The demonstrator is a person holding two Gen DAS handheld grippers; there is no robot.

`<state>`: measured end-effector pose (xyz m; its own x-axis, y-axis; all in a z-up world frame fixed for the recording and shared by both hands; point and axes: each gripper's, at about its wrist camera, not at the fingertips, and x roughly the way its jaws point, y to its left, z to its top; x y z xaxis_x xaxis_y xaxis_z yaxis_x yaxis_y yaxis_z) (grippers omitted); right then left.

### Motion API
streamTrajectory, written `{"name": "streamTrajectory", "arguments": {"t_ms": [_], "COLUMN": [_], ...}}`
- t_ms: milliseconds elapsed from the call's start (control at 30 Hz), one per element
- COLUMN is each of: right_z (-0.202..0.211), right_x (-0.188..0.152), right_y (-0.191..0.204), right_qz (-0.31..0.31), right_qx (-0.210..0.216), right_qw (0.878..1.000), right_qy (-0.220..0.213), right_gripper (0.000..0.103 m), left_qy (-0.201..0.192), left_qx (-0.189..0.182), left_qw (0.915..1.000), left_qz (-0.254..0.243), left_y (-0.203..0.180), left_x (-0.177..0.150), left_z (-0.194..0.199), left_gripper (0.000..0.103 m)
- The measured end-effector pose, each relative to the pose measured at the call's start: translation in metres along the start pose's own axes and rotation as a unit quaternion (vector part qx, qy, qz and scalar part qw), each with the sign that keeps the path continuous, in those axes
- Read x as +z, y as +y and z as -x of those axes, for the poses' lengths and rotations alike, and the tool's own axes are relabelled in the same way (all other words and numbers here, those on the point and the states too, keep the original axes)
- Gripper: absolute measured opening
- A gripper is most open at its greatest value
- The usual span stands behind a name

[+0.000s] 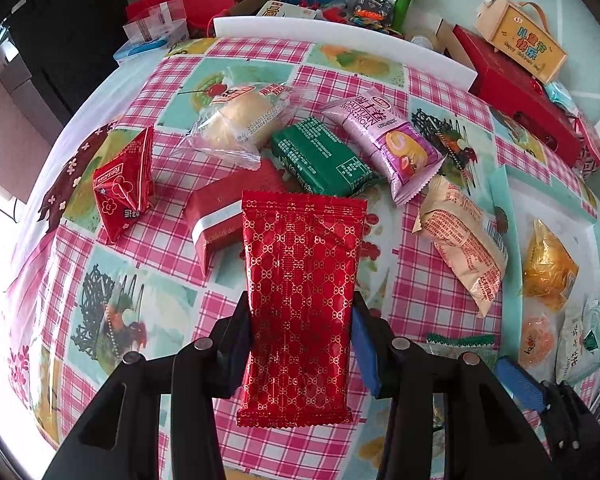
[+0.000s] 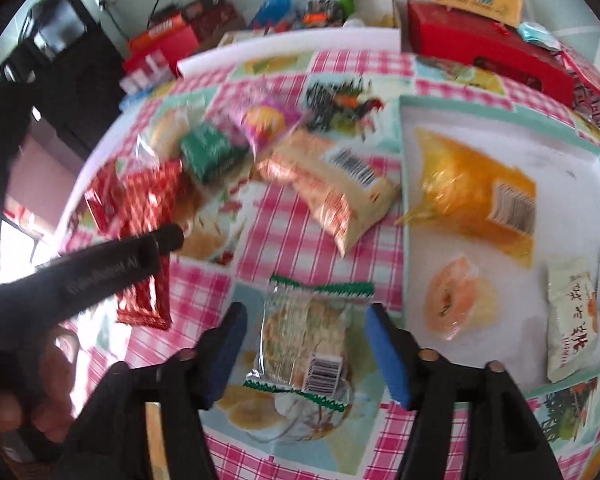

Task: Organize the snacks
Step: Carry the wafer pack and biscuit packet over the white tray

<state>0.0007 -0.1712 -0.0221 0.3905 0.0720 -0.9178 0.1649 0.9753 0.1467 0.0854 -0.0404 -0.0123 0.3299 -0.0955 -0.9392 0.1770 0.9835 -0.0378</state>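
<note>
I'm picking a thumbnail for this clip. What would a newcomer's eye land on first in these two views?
First, the shiny red gold-patterned packet clamped between the left gripper fingers, filling the middle of the left wrist view. Next, the clear green-edged cracker packet lying between the open right gripper fingers on the pink checked tablecloth. At right, an orange packet lies in the white tray.

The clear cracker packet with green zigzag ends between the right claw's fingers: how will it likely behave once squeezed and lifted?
The cracker packet lies flat between the open right claw, so rolling seems unlikely. Its glossy clear film looks slippery and may crinkle under the pads. The pale slabs inside appear brittle, so a hard squeeze could crack them. It probably weighs little for its size.
</note>
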Motion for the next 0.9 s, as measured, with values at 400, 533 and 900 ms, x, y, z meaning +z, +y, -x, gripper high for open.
{"name": "streamTrajectory", "arguments": {"t_ms": [400, 533, 900], "right_z": [-0.018, -0.003, 0.062], "right_x": [-0.012, -0.007, 0.011], "right_y": [0.024, 0.018, -0.019], "right_qz": [0.041, 0.024, -0.035], "right_qx": [-0.008, 0.004, 0.026], "right_qw": [0.999, 0.999, 0.993], "right_qy": [0.007, -0.021, -0.112], "right_gripper": [0.053, 0.053, 0.053], "left_qy": [0.005, 0.001, -0.047], "left_qx": [-0.004, -0.004, -0.015], "left_qw": [1.0000, 1.0000, 0.9988], "left_qz": [0.002, 0.004, 0.009], "left_y": [0.001, 0.001, 0.000], "left_x": [0.001, 0.002, 0.007], "left_z": [-0.002, 0.000, 0.033], "left_gripper": [0.047, 0.047, 0.047]}}
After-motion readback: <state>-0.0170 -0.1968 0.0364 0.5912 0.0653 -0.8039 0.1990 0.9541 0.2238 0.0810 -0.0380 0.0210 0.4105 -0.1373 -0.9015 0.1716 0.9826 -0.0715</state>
